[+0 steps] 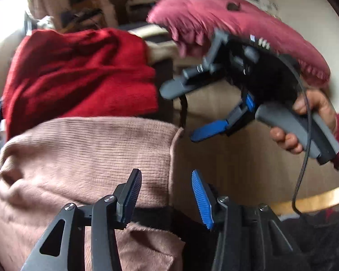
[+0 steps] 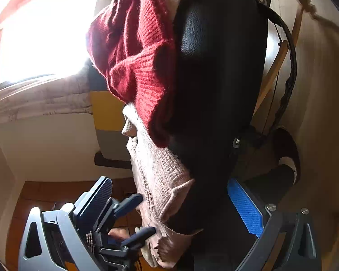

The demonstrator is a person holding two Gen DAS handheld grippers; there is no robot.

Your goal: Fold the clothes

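Observation:
A pink knit sweater hangs over a black chair back, and a red knit sweater lies on top of it further along. My left gripper hovers over the pink sweater's edge; it is open, with nothing pinched between its pads. From the right wrist view its fingertips reach the pink sweater at its side edge. My right gripper, held by a hand, is open in the air just beside the pink sweater. In its own view the right gripper stands wide, facing sweater and chair back.
A maroon fringed cloth hangs blurred above the right gripper. A black cable trails from that gripper. Brown wooden surface and a curved wooden rim lie to the right. A bright window glares behind the chair.

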